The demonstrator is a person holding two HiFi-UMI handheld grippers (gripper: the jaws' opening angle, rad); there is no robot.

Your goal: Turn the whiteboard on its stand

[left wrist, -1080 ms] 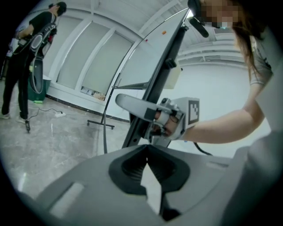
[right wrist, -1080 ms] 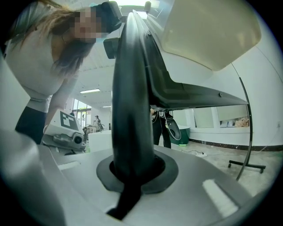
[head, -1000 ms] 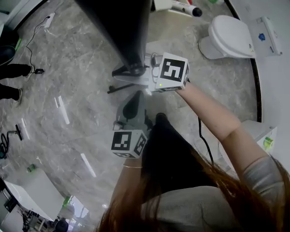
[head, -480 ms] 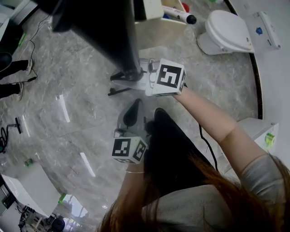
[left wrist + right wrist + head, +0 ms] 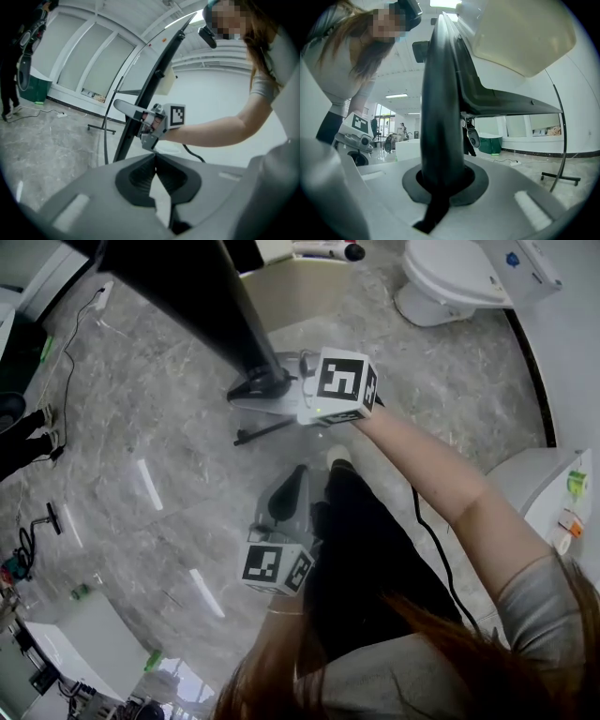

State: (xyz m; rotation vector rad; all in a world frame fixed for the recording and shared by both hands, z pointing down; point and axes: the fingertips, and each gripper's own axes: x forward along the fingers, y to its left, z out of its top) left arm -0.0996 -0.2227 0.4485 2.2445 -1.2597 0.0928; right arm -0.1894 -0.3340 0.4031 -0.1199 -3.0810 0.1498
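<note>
Your right tongs [image 5: 443,180] are closed hard on the dark edge frame of the whiteboard [image 5: 187,287]. The frame fills the space between the jaws and rises from them toward 12 o'clock in the right gripper view. In the head view that grip sits just above the middle, and the board's dark panel stretches away from it toward 11 o'clock. Your forearm runs back from the grip toward 4 o'clock.

Your left tongs [image 5: 154,158] are closed tip to tip with nothing between them. They touch nothing and hang in the air at about 6 o'clock from the right tongs in the head view, clear of the board. In the left gripper view they face the board edge-on, at 12 o'clock.

A cream tray [image 5: 520,33] is fixed along the board, at 1 o'clock from the right grip in the right gripper view. In the head view a marker [image 5: 354,252] lies on it at the top edge. A thin foot bar of the stand [image 5: 560,176] rests on the grey marbled floor [image 5: 141,409], at 4 o'clock in the right gripper view.
</note>
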